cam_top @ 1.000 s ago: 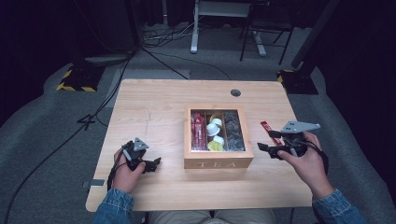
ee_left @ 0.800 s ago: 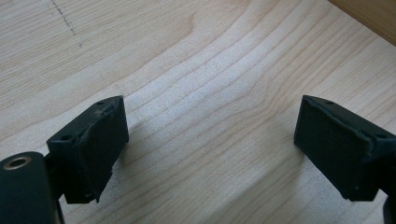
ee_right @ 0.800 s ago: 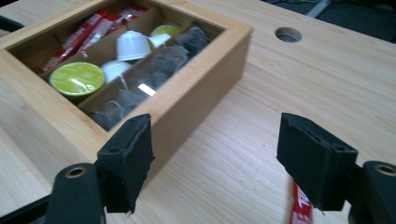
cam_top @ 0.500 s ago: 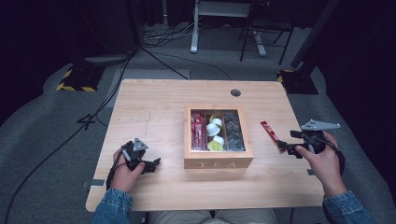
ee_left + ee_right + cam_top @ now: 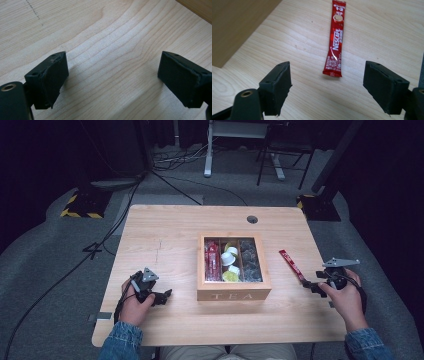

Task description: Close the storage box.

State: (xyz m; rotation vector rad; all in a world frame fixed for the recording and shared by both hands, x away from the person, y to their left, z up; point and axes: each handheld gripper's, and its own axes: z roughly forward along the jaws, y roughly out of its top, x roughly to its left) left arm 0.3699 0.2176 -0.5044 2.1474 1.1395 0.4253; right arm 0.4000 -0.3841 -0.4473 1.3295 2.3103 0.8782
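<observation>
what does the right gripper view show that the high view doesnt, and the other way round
Right gripper view alone: the print on the red coffee stick, a brand name and a cup, and the right gripper with its black fingers wide apart, nothing between them.

High view alone: the wooden tea box with three filled compartments, the left gripper resting on the table, and both of the person's hands.

Both: the stick lying flat on the table, right of the box, just ahead of the right gripper.
</observation>
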